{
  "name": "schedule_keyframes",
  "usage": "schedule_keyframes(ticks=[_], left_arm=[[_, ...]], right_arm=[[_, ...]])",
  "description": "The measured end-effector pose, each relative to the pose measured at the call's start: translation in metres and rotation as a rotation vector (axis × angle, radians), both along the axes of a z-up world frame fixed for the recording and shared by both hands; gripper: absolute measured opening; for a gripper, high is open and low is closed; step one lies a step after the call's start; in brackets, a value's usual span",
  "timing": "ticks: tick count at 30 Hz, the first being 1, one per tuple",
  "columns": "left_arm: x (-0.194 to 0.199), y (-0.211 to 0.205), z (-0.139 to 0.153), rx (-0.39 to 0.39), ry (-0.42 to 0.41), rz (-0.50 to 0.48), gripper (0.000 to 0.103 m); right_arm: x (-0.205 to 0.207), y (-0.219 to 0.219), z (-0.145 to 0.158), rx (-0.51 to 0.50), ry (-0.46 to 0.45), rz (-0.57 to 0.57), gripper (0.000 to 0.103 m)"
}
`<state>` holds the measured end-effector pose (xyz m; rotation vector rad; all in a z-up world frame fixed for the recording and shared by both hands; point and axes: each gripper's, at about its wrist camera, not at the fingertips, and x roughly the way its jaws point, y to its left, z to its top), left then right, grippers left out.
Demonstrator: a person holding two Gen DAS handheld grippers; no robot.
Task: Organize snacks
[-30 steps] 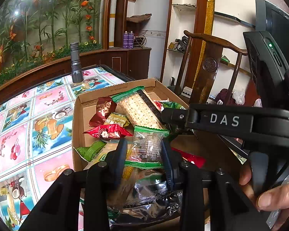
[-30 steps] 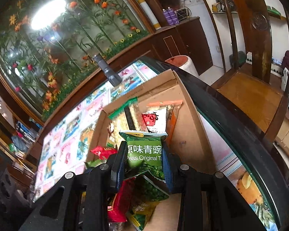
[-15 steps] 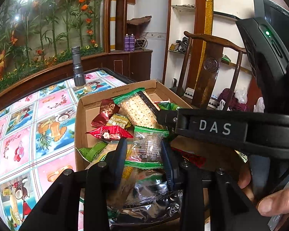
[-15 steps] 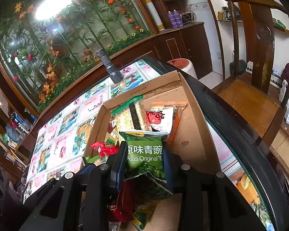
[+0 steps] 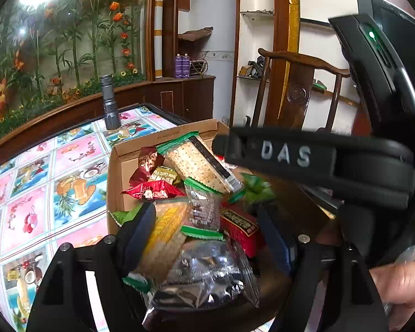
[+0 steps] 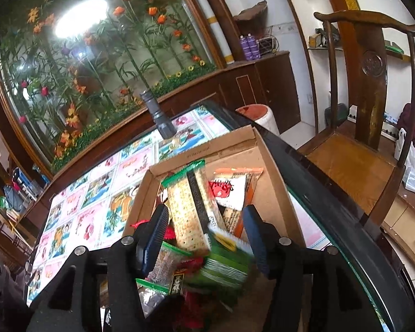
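Cardboard box (image 5: pixel 116 166) mid-frame, crammed with snacks | left gripper (image 5: pixel 204 229) jaws opening, spread clear of clear packet (image 5: pixel 203 207) lying between them | right gripper (image 6: pixel 204 232) opening too, blurred green pack (image 6: pixel 227 265) loose below centre, not pinched | torch (image 5: pixel 109 102) upper left on table (image 5: pixel 27 193)

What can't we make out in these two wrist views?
- Green packet, right wrist view: motion blur, print unreadable, resting or falling unclear.
- Near end of box, left wrist view: cut off behind the left gripper, jaws opening, and the snack pile.
- Right gripper fingers, left wrist view: hidden behind its own body; the hand is cut off by the edge.
- Cracker pack label, both views: too small.
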<state>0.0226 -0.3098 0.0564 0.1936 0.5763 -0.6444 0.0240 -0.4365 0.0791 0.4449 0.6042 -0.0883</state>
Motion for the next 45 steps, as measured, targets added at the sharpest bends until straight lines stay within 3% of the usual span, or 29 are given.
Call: schedule_keyframes(ticks=[7,11,17,23,27,33,39,45], left_arm=[[-0.011,0.013,0.005,0.010,0.021,0.021,0.078],[-0.025,0.033,0.013,-0.014,0.013,0.021,0.091],[-0.051,0.068,0.011,-0.015,-0.002,0.022,0.101],[-0.049,0.094,0.001,-0.035,0.078,0.062,0.101],[-0.047,0.108,0.010,-0.051,0.034,0.137,0.102],[-0.042,0.115,0.015,0.033,-0.007,0.248,0.102],[-0.046,0.117,0.022,0.052,-0.046,0.282,0.102],[-0.050,0.122,0.031,0.043,-0.088,0.324,0.102]], right_arm=[[-0.010,-0.006,0.008,-0.010,-0.073,-0.055,0.070],[-0.017,0.002,0.015,-0.074,-0.125,-0.086,0.074],[-0.036,0.013,0.017,-0.119,-0.139,-0.138,0.084],[-0.064,0.045,0.022,-0.235,-0.179,-0.156,0.089],[-0.084,0.066,0.025,-0.288,-0.224,-0.139,0.091],[-0.095,0.072,0.023,-0.295,-0.230,-0.145,0.095],[-0.094,0.077,0.021,-0.331,-0.216,-0.142,0.095],[-0.099,0.072,0.023,-0.307,-0.228,-0.157,0.095]])
